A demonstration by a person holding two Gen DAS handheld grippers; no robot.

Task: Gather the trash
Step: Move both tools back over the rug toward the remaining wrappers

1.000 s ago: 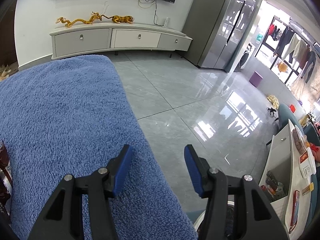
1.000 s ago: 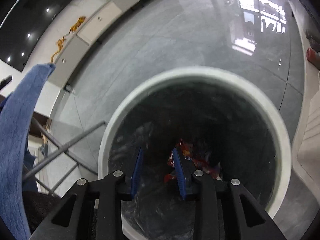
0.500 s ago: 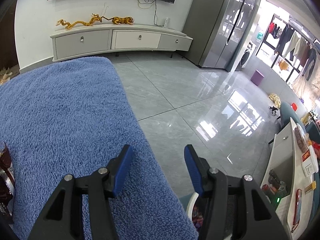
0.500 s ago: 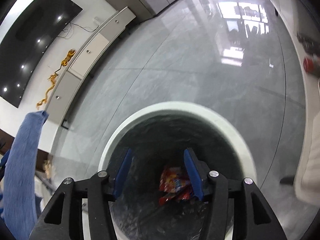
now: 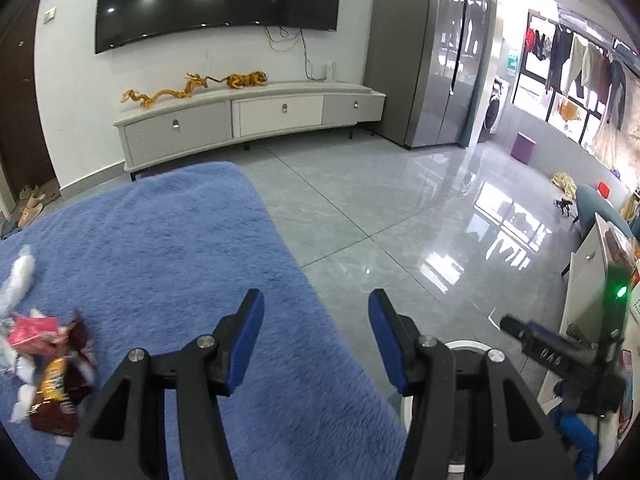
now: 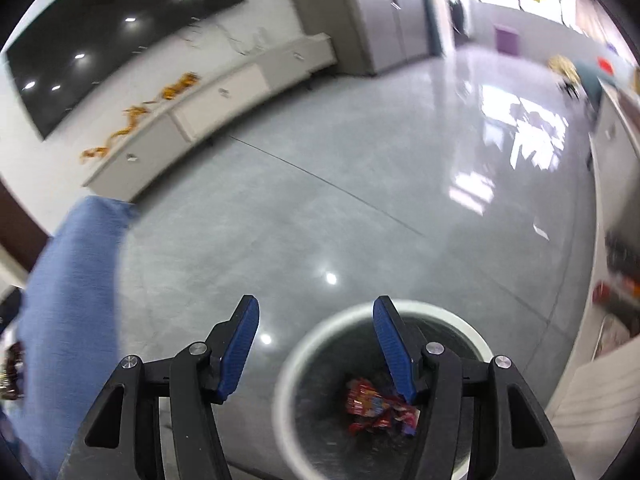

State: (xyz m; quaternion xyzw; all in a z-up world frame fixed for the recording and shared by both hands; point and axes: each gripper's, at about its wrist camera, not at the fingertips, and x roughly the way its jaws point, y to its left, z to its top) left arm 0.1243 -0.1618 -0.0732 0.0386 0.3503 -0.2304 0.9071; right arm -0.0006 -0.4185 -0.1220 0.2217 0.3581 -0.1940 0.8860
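A pile of snack wrappers (image 5: 52, 364) and white tissue (image 5: 18, 276) lies at the left on the blue towel-covered table (image 5: 160, 260). My left gripper (image 5: 316, 300) is open above the towel's right edge with nothing between its fingers. The wrappers are to its left. Below the table edge stands a white-rimmed bin (image 6: 288, 380) lined in black, with a red wrapper (image 6: 372, 404) at its bottom. My right gripper (image 6: 317, 304) hangs open and empty high above the bin's left rim. Its black body (image 5: 576, 360) shows blurred in the left wrist view.
Glossy grey floor tiles (image 5: 400, 220) spread ahead. A low white TV cabinet (image 5: 248, 116) with orange figurines lines the far wall, with a grey fridge (image 5: 436, 52) to its right. A white cabinet (image 6: 616, 152) runs along the right side, close to the bin.
The right gripper opened, dropped the red wrapper into the bin and rose well above it. The left gripper lifted and tilted up, bringing the trash pile and the TV into view.
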